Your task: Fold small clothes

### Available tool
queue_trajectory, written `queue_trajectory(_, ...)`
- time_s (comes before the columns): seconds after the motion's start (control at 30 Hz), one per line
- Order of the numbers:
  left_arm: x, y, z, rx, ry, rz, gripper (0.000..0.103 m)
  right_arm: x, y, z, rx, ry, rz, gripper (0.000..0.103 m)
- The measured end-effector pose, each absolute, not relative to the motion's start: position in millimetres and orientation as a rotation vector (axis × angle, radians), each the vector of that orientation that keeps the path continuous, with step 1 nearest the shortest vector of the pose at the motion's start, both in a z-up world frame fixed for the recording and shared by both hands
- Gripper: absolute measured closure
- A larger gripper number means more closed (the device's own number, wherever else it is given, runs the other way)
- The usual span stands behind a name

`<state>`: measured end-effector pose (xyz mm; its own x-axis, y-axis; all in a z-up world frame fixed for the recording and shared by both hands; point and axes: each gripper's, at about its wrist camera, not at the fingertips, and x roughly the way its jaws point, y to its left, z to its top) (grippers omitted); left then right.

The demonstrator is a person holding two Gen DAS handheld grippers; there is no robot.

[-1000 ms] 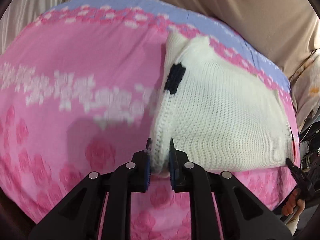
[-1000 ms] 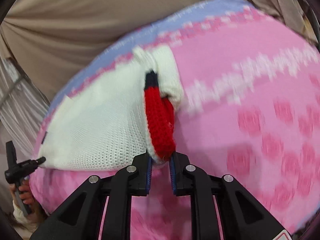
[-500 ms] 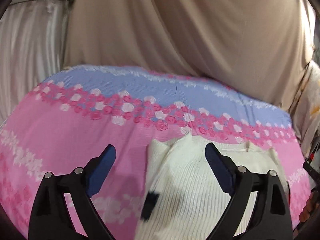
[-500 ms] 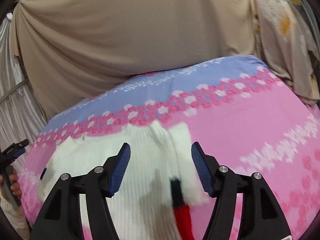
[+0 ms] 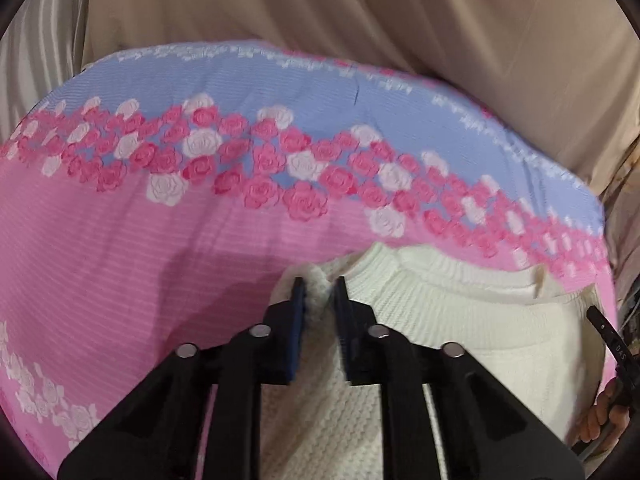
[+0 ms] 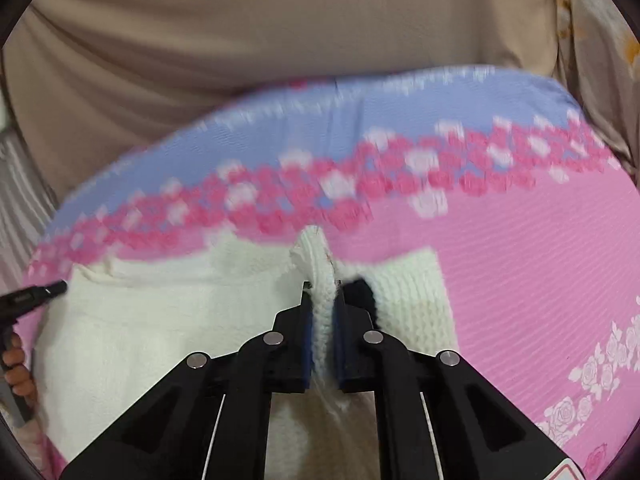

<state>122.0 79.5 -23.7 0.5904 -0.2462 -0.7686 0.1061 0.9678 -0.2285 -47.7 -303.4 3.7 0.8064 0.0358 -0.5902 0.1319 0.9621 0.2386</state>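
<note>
Sweater on the bedsheet, pinched at both far corners

The sweater [image 5: 460,320] lay flat on the bedsheet [image 5: 120,248], its collar toward the far edge, with the curtain [image 5: 320,8] hanging behind the bed. The left gripper [image 5: 319,292] clamped a fold at the sweater's far left corner; the right gripper [image 6: 321,300] clamped a fold at its far right, a sleeve [image 6: 408,292] lying just right of it.
</note>
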Motion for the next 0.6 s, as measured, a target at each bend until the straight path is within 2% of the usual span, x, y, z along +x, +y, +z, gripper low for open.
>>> queue_trajectory(0.07, 115, 84, -3, -0.187, 0.856, -0.209, 0.092, -68, -309, 30, 0.321, 0.506, -0.006, 0.096)
queue_trajectory(0.13, 113, 89, 2, -0.194, 0.833, -0.192, 0.093, -69, -322, 33, 0.358, 0.478, -0.032, 0.096)
queue_trajectory(0.2, 121, 89, -12, -0.164, 0.857, -0.142, 0.097, -48, -339, 4, 0.375, 0.583, -0.11, 0.096)
queue_trajectory(0.3, 136, 90, -46, -0.149, 0.924, -0.09, 0.097, -24, -355, -51, 0.458, 0.765, -0.119, 0.096)
queue_trajectory(0.4, 131, 91, -39, -0.143, 0.899, -0.092, 0.097, -34, -350, -35, 0.45, 0.732, -0.102, 0.094)
queue_trajectory(0.47, 123, 93, -27, -0.15, 0.885, -0.106, 0.096, -49, -343, -19, 0.438, 0.686, -0.133, 0.088)
queue_trajectory(0.6, 77, 88, 10, -0.159, 0.817, -0.172, 0.095, -90, -302, 14, 0.359, 0.591, -0.077, 0.085)
